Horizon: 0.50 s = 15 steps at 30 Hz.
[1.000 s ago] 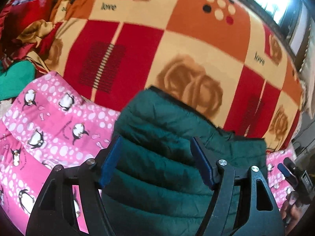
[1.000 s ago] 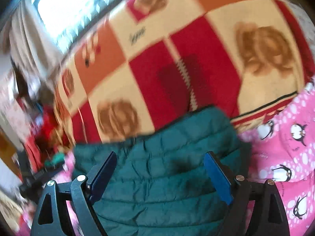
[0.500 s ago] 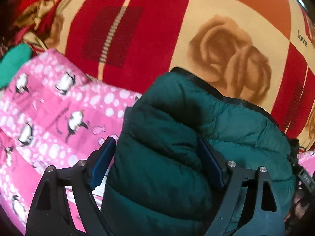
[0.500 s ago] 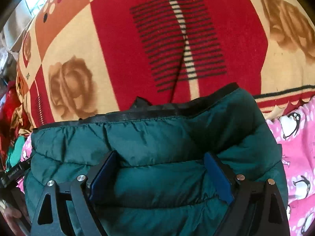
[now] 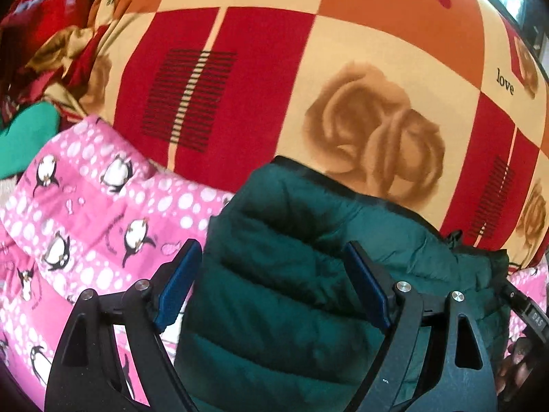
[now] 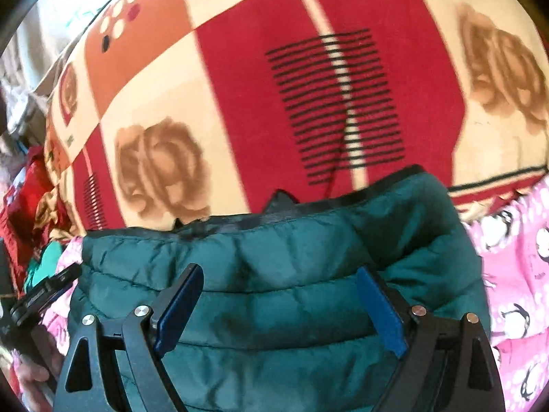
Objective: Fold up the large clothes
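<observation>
Left tool point(image 5: 272, 281) spread wide, grasping nothing, above green puffer jacket point(image 5: 281, 274); right tool point(image 6: 279, 304) likewise wide, released. Jacket lies folded on pink penguin blanket point(image 5: 85, 206), checked blanket point(image 5: 274, 86) beyond.

The left gripper point(image 5: 271, 285) points steeply downward, its jaws spread wide after just opening, and nothing is pinched between its 2 blue pads point(image 5: 176, 286). The right gripper point(image 6: 279, 309) tilts down likewise, jaws wide apart. A hand point(image 6: 32, 374) shows at the right-wrist view's lower left edge.
</observation>
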{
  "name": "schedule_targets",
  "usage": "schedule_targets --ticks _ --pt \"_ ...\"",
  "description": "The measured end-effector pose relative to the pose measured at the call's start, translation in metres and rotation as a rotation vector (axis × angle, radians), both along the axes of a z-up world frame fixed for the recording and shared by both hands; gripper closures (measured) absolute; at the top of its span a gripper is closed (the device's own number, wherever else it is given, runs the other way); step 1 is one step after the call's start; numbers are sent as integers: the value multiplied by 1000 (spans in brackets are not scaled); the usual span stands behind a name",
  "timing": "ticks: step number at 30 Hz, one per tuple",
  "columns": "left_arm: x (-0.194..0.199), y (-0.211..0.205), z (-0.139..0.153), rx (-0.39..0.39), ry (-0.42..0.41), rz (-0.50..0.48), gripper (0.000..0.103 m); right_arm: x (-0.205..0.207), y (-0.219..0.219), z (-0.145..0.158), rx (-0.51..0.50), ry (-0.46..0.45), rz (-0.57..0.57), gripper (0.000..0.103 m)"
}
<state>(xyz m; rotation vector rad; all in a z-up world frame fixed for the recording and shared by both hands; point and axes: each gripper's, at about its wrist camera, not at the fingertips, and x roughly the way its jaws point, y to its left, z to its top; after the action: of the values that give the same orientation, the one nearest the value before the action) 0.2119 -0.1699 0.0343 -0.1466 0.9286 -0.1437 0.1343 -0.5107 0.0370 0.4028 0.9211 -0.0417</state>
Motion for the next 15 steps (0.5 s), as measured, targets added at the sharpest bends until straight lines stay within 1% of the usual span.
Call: schedule_targets --ticks 3,6,7,8,10,13,15 --pt "5 -15 -4 32 6 -11 18 10 15 -5 -26 7 38 14" --pt "12 -28 -16 108 22 -16 18 21 26 -17 -84 42 61 14" --pt "12 -32 -19 135 20 -22 18 25 30 -27 -108 63 64 14" --pt "12 -35 -21 155 12 -25 18 27 31 -32 -116 76 66 13" --pt "10 -37 -25 173 -2 -25 18 30 34 -39 -126 81 69 8" --pt "10 -40 -27 201 -9 -28 18 30 34 -37 -124 81 86 8" --pt "10 -40 -29 202 -10 -32 18 23 26 -28 -100 46 84 8"
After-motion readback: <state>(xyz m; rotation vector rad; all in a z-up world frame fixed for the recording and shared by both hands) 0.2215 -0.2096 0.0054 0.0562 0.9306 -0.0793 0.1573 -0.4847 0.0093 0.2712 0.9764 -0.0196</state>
